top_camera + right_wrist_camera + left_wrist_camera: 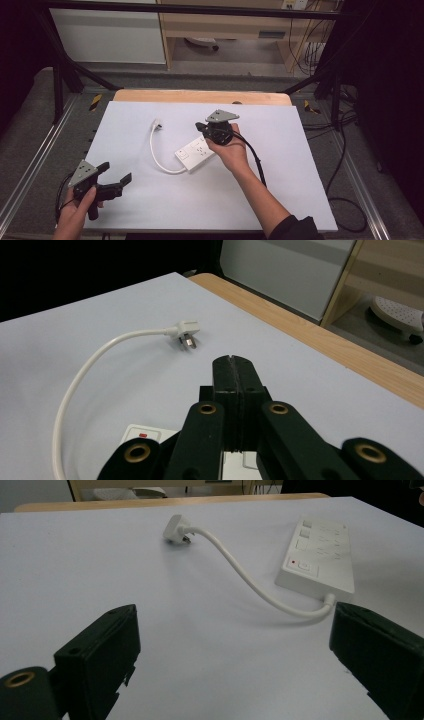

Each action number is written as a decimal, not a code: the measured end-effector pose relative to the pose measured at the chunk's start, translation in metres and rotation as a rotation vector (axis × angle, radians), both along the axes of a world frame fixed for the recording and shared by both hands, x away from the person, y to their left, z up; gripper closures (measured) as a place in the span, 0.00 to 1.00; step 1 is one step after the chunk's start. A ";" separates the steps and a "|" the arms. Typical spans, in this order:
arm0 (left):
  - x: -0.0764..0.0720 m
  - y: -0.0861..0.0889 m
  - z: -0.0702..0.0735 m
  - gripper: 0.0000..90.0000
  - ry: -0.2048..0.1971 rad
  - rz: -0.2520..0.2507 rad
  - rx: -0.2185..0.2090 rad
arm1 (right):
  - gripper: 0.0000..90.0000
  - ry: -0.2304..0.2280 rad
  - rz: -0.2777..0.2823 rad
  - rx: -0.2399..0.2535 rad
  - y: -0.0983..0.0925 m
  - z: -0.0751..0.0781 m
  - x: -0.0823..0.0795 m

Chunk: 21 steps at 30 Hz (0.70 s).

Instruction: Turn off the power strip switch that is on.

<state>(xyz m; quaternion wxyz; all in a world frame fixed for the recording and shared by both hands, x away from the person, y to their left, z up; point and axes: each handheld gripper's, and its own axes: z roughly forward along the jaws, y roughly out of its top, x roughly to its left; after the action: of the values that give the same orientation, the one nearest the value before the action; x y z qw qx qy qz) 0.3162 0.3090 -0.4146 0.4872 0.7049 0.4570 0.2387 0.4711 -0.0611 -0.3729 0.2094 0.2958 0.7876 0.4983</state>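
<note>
Even overhead light, dark surround, perhaps slightly soft.

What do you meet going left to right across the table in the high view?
Left hand-held gripper → plug → white cable → power strip → right hand-held gripper, over the strip's far end.

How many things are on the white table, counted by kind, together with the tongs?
Power strip with its cable and plug: 1
Left tongs, open: 1
Right tongs, shut, above the strip: 1
Total: 3
</note>
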 end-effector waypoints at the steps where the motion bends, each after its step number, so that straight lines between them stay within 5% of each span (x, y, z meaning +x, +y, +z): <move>1: 0.000 0.000 0.000 0.07 0.000 0.000 0.002 | 1.00 0.000 0.000 0.000 0.000 0.000 0.000; 21: 0.000 0.001 0.000 0.07 -0.001 0.000 0.000 | 1.00 0.037 0.004 -0.025 0.005 -0.013 0.003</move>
<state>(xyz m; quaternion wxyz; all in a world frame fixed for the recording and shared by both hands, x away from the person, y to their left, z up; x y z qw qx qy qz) 0.3162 0.3096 -0.4144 0.4872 0.7049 0.4567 0.2391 0.4740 -0.0564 -0.3856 0.1973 0.3007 0.7982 0.4833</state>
